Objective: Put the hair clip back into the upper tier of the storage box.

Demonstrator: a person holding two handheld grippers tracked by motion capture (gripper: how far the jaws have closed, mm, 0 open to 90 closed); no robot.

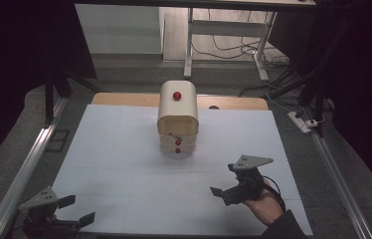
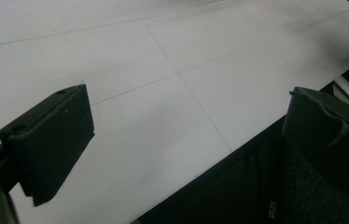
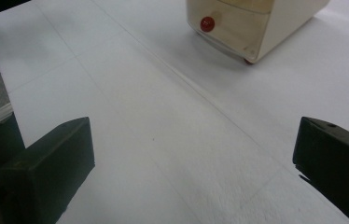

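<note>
On the white table, seen from the high view, the right gripper hovered near the front right with its jaws spread wide and nothing between them, while the left gripper sat at the front left corner, equally wide and empty. The cream drawer box stood upright mid-table, well apart from both, red knobs on its closed drawers. In the left gripper view, both jaws gaped over bare table at its edge. In the right gripper view, the drawer box lay ahead beyond open jaws.
</note>
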